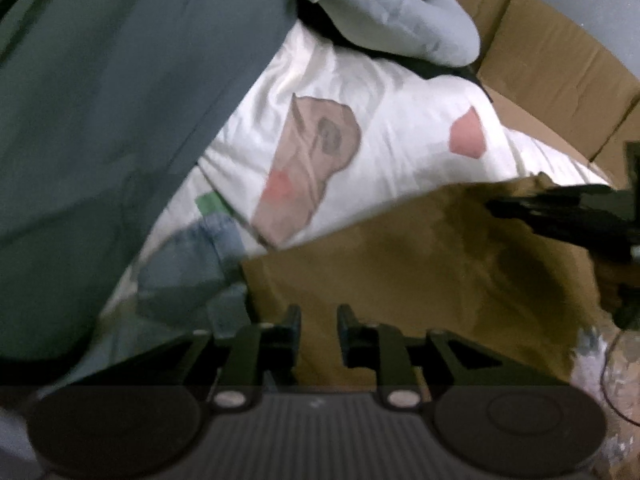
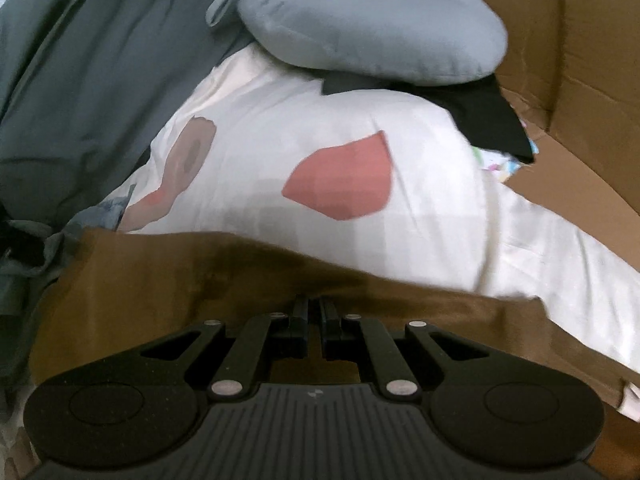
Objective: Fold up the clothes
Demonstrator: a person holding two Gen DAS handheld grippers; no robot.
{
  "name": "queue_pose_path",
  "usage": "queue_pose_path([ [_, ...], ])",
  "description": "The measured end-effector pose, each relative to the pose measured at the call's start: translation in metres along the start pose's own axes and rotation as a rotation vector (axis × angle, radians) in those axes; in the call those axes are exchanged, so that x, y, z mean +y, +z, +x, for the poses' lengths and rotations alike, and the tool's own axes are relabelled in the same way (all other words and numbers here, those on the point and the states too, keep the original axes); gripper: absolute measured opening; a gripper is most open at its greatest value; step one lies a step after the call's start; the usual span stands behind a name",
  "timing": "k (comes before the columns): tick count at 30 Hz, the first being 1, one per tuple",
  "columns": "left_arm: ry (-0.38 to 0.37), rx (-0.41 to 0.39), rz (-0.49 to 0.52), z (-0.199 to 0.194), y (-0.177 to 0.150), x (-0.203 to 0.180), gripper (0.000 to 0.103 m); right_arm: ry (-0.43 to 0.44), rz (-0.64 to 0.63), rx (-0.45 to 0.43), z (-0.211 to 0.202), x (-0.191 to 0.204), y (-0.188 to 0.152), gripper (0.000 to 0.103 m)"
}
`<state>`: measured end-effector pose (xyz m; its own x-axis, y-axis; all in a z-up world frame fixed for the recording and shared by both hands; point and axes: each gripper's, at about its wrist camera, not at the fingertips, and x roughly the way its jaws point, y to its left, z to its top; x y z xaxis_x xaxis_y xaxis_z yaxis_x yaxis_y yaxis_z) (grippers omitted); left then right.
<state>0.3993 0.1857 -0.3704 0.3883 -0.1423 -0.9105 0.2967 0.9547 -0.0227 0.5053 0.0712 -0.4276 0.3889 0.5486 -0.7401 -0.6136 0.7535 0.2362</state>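
Here: left fingers slightly apart, empty; right fingers pinch brown garment; cardboard box behind.

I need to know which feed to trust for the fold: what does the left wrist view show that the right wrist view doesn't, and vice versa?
Only the left wrist view: the left gripper, jaws apart over the brown cloth, and the right gripper reaching in from the side.

Only the right wrist view: the right gripper with its jaws nearly together at the brown cloth's edge; whether it pinches the fabric is unclear.

Both: brown cloth, white printed bedding, grey neck pillow, dark green cover, cardboard box.
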Motion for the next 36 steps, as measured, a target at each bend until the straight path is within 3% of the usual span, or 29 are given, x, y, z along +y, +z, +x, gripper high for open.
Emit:
queue_pose_path([
  [7, -0.061, -0.004, -0.071, 0.009, -0.058, -0.03, 0.021, -0.016, -0.001, -0.021, 0.017, 0.008, 0.011, 0.009],
  [14, -0.002, 0.042, -0.11, 0.031, -0.093, -0.022, 0.02, -0.011, 0.007, -0.034, 0.006, 0.006, 0.018, 0.008],
  [21, 0.11, 0.042, -0.134, 0.024, -0.094, -0.012, 0.017, 0.045, -0.035, -0.063, -0.007, 0.012, 0.023, 0.008],
  [30, 0.061, -0.009, -0.156, 0.001, -0.097, -0.011, 0.018, 0.08, -0.064, -0.046, 0.004, 0.033, 0.014, 0.008],
  [36, 0.027, -0.061, -0.194, 0.018, -0.088, -0.013, 0.018, 0.062, -0.095, -0.022, 0.021, 0.039, 0.015, 0.008],
])
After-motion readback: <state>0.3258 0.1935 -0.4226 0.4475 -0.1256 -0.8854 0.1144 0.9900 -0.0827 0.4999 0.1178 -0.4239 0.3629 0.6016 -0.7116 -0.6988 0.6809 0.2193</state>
